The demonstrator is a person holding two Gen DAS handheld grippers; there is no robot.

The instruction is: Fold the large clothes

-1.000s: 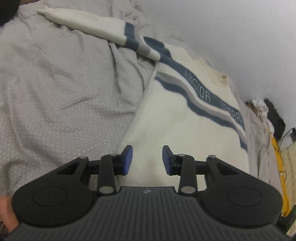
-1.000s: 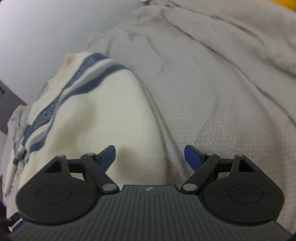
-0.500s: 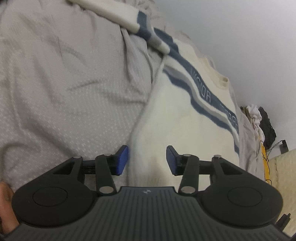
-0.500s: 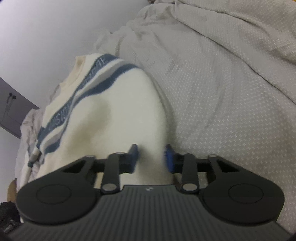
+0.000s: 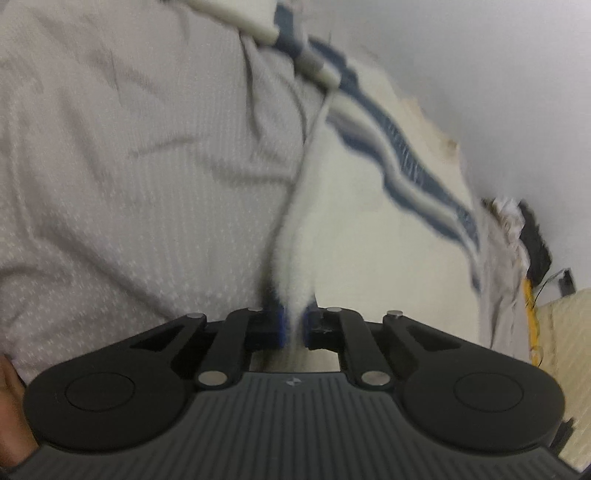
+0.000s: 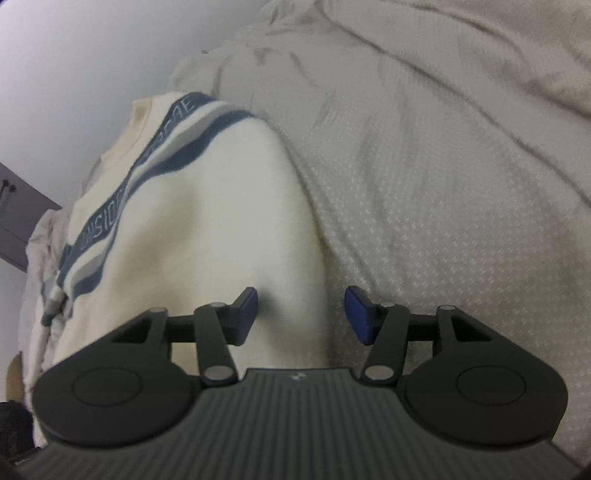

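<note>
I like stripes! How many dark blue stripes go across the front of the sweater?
2. On the sweater, a wide lettered blue band runs above a thinner blue stripe, a grey one between.

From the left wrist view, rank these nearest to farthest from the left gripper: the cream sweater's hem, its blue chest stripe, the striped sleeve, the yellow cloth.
1. Cream sweater's hem: pinched in the left gripper.
2. Blue chest stripe: ahead, upper right.
3. Striped sleeve: top edge, lying on the grey bedspread.
Yellow cloth: off the bed's right edge; its rank against stripe and sleeve is too close to call.
</note>
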